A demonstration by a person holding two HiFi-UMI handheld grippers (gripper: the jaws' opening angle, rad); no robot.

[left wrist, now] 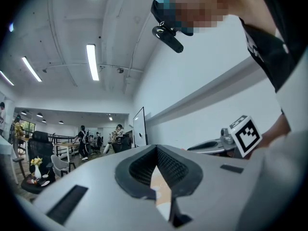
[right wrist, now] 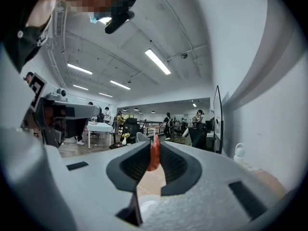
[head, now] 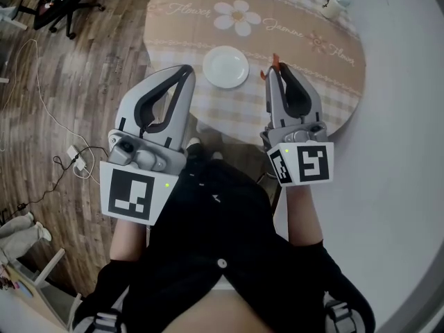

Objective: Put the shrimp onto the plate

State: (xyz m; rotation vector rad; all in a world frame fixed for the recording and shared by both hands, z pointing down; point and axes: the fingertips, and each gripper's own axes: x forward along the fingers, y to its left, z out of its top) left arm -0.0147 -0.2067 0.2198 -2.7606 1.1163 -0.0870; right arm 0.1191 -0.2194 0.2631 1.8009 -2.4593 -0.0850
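My right gripper [head: 272, 70] is clamped on the orange shrimp [right wrist: 154, 154], pinched upright at the jaw tips. In the head view it sits over the checked table [head: 333, 89], just right of the white plate [head: 225, 66]. My left gripper [head: 187, 70] is closed, jaws together, with nothing between them.

The right hand-held gripper [right wrist: 154, 152] has its jaws pressed on an orange-red shrimp [right wrist: 154, 158]. The shrimp stands upright between the dark pads, its tip poking above them. Below the shrimp, the gap between the jaws shows tan worktop [right wrist: 150, 183] and part of a white plate [right wrist: 147, 206].
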